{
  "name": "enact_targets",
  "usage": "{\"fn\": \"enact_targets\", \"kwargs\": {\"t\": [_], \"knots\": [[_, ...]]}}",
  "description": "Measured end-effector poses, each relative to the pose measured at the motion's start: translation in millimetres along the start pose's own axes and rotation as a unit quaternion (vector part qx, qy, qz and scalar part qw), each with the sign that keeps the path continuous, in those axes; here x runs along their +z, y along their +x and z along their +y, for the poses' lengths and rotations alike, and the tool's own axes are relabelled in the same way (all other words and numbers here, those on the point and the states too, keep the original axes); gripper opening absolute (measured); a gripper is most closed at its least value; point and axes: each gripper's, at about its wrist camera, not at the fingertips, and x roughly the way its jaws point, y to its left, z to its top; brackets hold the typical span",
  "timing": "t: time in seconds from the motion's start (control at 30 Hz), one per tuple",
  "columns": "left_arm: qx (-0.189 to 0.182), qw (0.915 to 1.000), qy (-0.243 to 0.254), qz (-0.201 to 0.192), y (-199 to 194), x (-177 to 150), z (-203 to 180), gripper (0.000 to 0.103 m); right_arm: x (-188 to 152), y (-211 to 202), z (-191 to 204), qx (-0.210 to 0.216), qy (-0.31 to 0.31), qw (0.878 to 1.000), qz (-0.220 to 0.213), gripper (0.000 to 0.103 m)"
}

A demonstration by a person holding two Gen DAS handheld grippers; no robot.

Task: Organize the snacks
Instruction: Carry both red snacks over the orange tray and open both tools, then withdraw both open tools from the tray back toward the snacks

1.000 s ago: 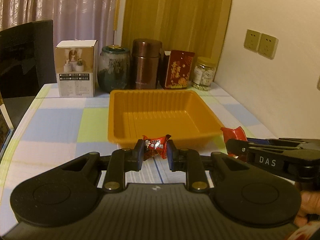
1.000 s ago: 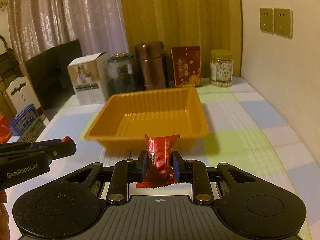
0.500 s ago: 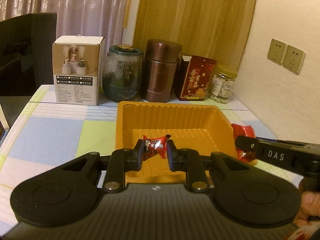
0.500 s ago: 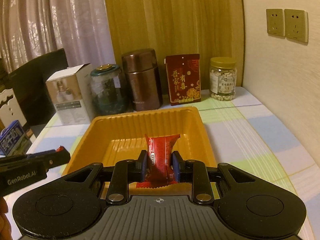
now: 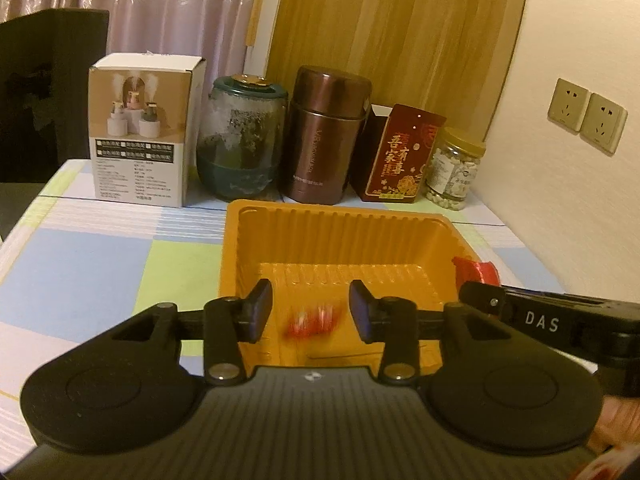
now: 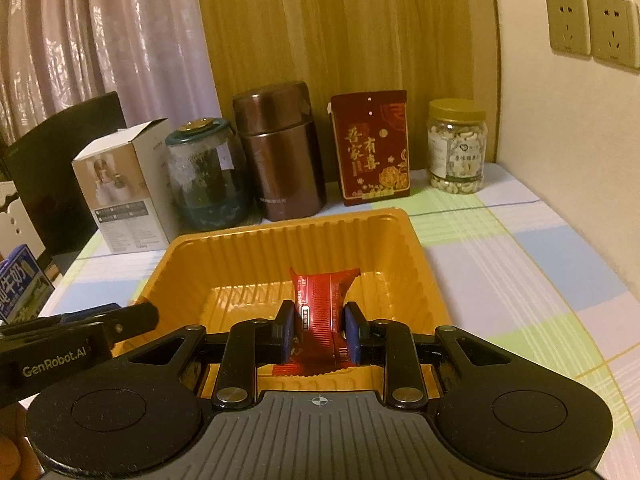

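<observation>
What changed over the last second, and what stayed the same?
Both grippers advanced over the orange tray. The left gripper has just been opening and released its small red candy, now a blur between the pads, apparently dropping. The right gripper still clamps its red wrapper.

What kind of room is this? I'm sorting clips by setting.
Probably a home dining or living room: a table with a checked cloth, curtains behind it, and household jars such as a nut jar beside a flask against the wall.
</observation>
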Motion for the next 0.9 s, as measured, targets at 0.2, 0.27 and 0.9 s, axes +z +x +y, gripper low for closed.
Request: {"fn": "enact_targets", "kwargs": {"t": [0.2, 0.27, 0.9], "knots": [[0.022, 0.9997, -0.006, -0.009, -7.9, 4.9, 6.2, 0.038, 1.1, -1.8, -3.7, 0.007, 0.01, 1.0, -0.001, 0.027], [0.03, 0.9995, -0.008, -0.008, -8.5, 4.9, 8.2, 0.038, 0.8, -1.6, -4.8, 0.008, 0.013, 1.0, -0.001, 0.027], [0.033, 0.9994, -0.008, 0.002, -11.0, -0.7, 8.0, 0.043, 4.5, -13.9, -19.2, 0.03, 0.057, 0.997, -0.047, 0.058]]}}
